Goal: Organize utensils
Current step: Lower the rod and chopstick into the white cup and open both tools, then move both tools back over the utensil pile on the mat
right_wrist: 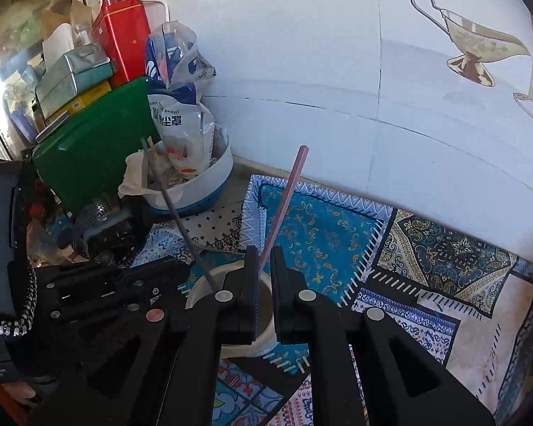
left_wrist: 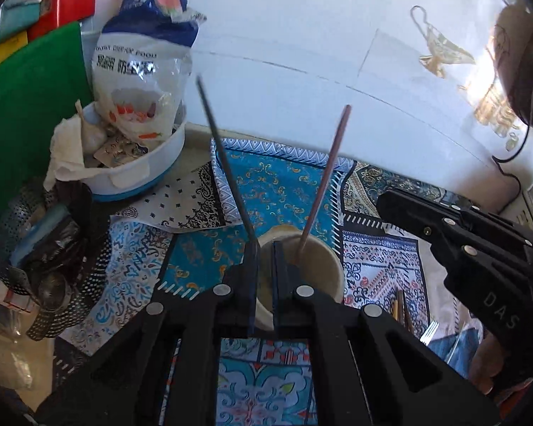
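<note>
Directly above the beige cup [left_wrist: 303, 277], the left gripper [left_wrist: 264, 248] shows a narrow gap between its jaws, with the dark chopstick [left_wrist: 224, 156] rising along the left finger; actual grip cannot be confirmed. The right gripper [right_wrist: 264, 252] stands slightly open, the pink chopstick [right_wrist: 284, 206] passing between its fingers into the cup [right_wrist: 231, 319]. Beyond lies open patterned cloth [right_wrist: 319, 227], bounded by the white tiled wall [right_wrist: 302, 88]. Leftward, a white tub [right_wrist: 209, 191] crowds the edge.

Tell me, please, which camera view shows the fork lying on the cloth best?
The left wrist view is the only one showing the fork: its tines poke out low on the right, beside the chopsticks lying on the patterned cloth, its handle hidden. The right wrist view shows nothing of it.
</note>
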The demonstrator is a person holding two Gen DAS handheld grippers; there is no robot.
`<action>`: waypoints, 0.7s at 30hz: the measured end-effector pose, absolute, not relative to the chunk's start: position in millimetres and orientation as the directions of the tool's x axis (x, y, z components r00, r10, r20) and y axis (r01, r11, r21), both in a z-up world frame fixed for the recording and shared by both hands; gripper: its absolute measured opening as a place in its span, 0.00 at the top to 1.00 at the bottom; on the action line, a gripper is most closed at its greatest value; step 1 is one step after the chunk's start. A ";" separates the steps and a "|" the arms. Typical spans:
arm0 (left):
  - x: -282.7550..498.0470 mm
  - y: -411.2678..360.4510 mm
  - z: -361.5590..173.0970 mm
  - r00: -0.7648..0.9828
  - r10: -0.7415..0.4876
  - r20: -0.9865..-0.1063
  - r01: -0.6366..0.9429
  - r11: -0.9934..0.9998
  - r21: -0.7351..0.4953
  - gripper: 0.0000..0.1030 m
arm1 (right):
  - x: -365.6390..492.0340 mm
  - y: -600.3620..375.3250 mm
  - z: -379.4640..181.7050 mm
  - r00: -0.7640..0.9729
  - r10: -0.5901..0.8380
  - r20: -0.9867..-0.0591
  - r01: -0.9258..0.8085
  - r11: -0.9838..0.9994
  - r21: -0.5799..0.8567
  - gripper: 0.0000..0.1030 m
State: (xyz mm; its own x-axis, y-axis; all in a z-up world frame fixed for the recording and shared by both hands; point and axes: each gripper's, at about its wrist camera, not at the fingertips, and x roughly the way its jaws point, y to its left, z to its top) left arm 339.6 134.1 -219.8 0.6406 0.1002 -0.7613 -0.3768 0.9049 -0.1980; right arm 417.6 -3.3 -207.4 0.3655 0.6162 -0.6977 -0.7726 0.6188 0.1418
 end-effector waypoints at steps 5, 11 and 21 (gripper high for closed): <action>319.6 125.0 -198.0 0.650 0.082 -0.755 -0.337 0.922 -0.190 0.95 | 395.7 -19.9 -185.6 0.403 0.606 -0.686 -0.757 0.642 0.123 0.93; 292.9 102.7 -166.5 0.677 0.065 -0.733 -0.264 0.951 -0.159 0.89 | 367.0 -50.5 -162.6 0.483 0.574 -0.662 -0.704 0.704 0.097 0.83; 274.7 45.7 -144.5 0.705 -0.056 -0.707 -0.081 0.984 -0.159 0.77 | 330.9 -122.0 -153.7 0.599 0.437 -0.670 -0.548 0.835 0.055 0.80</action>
